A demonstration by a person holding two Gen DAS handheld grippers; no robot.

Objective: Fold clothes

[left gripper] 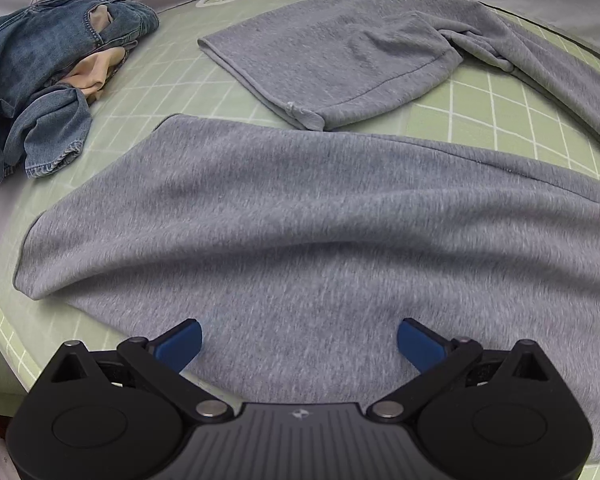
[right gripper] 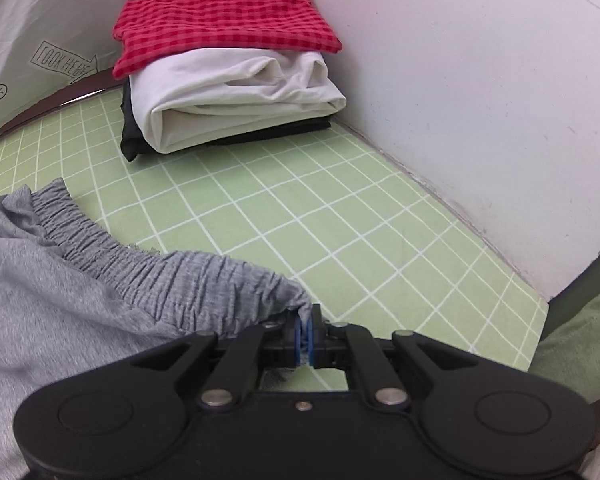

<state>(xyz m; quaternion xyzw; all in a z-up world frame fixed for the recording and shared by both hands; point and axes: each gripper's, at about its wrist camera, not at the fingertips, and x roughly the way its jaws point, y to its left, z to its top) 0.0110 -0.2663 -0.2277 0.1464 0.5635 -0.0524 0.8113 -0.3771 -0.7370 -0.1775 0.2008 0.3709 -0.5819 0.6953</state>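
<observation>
Pinching grey sweatpants [right gripper: 60, 300] waistband, right tongs [right gripper: 305, 330]; left tongs [left gripper: 299, 344] agape.

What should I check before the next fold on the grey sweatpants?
1. Right hand-held gripper clamped on the elastic waistband: ok, fabric sits between the shut fingers.
2. Left hand-held gripper ready to grasp: ok, fingers wide open above the near trouser leg, holding nothing.
3. Near leg lying flat: not ok, broad ripples run across it.
4. Far leg straight: not ok, it is doubled back on itself, with a twist at the bend.
5. Folded stack apart from the sweatpants: ok, bare green mat lies between.
6. Crumpled jeans off the sweatpants: ok, not touching.
</observation>
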